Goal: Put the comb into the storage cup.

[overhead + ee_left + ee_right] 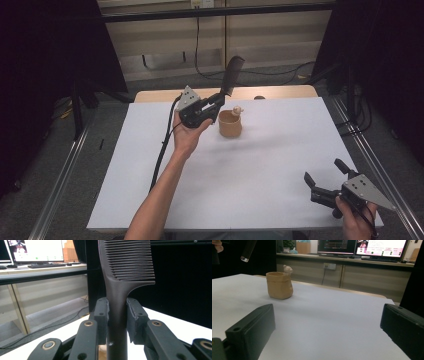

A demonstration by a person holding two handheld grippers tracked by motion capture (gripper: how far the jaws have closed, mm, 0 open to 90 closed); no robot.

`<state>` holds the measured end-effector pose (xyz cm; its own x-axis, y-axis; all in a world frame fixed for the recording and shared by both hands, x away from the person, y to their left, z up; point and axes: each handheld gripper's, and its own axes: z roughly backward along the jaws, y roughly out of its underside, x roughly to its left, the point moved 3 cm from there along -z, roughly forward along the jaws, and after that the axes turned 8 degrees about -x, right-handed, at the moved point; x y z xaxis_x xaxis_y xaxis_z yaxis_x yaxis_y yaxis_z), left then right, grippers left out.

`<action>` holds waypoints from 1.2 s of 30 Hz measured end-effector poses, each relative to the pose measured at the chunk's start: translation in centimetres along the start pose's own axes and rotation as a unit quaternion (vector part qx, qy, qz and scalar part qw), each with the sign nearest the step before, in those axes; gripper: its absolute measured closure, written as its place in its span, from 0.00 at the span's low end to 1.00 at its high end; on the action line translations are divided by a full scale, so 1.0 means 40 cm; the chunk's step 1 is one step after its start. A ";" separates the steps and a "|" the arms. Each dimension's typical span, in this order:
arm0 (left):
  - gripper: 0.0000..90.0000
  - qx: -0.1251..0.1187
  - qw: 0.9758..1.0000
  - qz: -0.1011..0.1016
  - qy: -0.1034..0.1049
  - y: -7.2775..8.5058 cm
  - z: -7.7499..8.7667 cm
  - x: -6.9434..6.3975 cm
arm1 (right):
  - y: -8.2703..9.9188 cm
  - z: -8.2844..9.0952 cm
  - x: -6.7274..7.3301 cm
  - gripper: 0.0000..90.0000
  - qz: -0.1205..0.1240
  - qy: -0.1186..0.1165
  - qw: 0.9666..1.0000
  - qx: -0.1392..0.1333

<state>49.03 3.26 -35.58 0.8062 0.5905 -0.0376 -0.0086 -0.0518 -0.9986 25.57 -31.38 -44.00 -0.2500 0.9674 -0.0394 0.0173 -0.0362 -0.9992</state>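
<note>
My left gripper (218, 101) is shut on the handle of a black comb (231, 75), held above the table with its toothed end pointing up and away. In the left gripper view both pads clamp the comb (117, 302) handle, and the teeth fan out to the right. A tan cup (230, 123) with a small figure on its rim stands on the white table (260, 170), just right of that gripper and below the comb. My right gripper (325, 176) stands open near the front right corner, with nothing between its fingers. The cup (279, 285) stands far ahead of it.
The white table top ends at a wooden strip (280, 92) along the far side. Metal rails (60, 185) run beside the table on the floor, and cables (200, 50) lie behind it. Monitors (362, 247) sit on a bench beyond.
</note>
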 end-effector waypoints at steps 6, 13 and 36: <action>0.81 -0.005 1.000 -0.001 0.006 -0.003 -0.015 -0.006 | 0.000 0.000 0.000 0.00 0.002 -0.002 1.000 0.000; 0.81 -0.005 1.000 -0.009 0.000 -0.006 -0.047 -0.003 | 0.000 0.001 0.000 0.00 0.001 -0.003 1.000 -0.001; 0.81 -0.007 1.000 -0.009 -0.001 0.010 -0.115 -0.005 | 0.001 0.004 0.002 0.00 -0.001 -0.003 1.000 0.000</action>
<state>51.57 -0.59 -35.80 0.8049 0.5931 -0.0199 0.0144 -0.0531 -0.9985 25.41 -31.36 -44.03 -0.2566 0.9658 -0.0379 0.0161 -0.0349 -0.9993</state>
